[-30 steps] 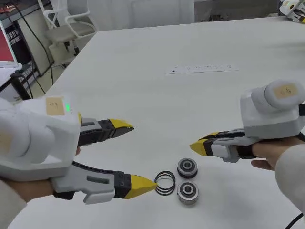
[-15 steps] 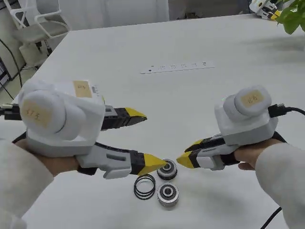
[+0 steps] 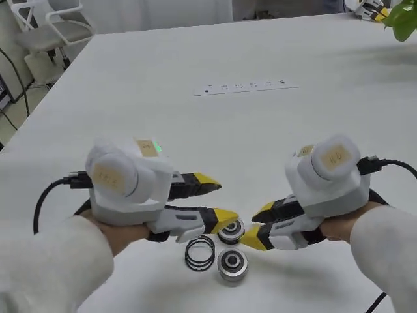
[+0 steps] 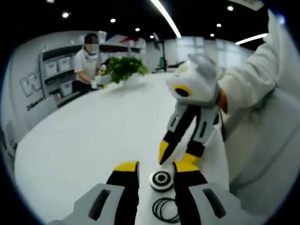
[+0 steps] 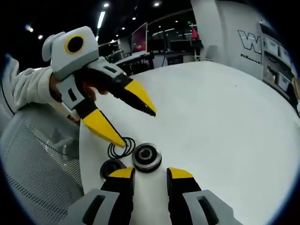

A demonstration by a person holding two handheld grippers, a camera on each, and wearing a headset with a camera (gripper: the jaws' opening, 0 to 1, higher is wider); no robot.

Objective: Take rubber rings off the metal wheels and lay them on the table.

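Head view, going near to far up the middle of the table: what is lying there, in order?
nearer metal wheel → farther metal wheel → power strip. The rubber rings lie beside the two wheels, level with both, so they have no clear place in this order.

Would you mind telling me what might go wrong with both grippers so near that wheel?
The left gripper and right gripper, both open, point at the same far wheel, tips close together: they might clash or knock it aside. The loose rubber rings lie beside it, so a jaw could drag them.
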